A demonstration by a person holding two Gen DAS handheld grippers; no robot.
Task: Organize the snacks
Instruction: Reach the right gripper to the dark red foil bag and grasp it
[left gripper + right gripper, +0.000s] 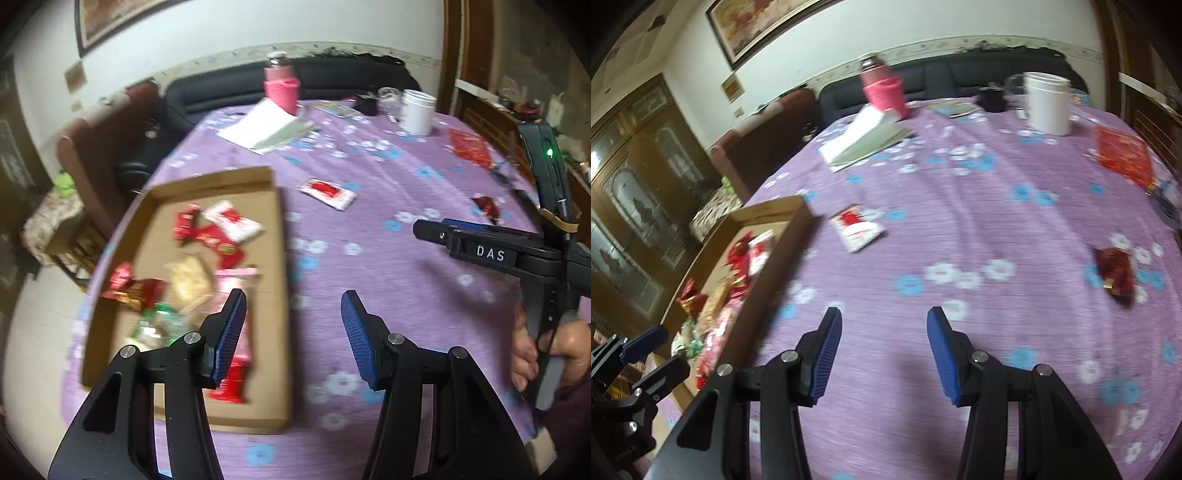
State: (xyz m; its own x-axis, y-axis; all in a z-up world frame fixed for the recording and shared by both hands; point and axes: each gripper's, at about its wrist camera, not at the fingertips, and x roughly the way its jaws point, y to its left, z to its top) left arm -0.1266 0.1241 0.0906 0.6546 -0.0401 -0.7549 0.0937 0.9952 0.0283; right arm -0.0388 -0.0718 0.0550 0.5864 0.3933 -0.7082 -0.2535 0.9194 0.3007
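A shallow cardboard tray (275, 229) (779, 258) on the left of the table holds several wrapped snacks in red, white, tan and green. A red-and-white snack packet (327, 192) (857, 229) lies loose on the purple cloth just right of the tray. Farther right lie a dark red wrapped candy (485, 206) (1115, 273) and a flat red packet (469, 146) (1124, 155). My left gripper (293, 299) (668, 350) hovers over the tray's right edge, open and holding nothing. My right gripper (883, 315) (436, 224) is over bare cloth, open with nothing between its pads.
At the far side of the table stand a pink bottle (882, 92), a white tub (1047, 103), a small black container (991, 98) and folded papers (864, 142). A dark sofa (960, 74) sits behind the table. A hand (546, 354) grips the right tool.
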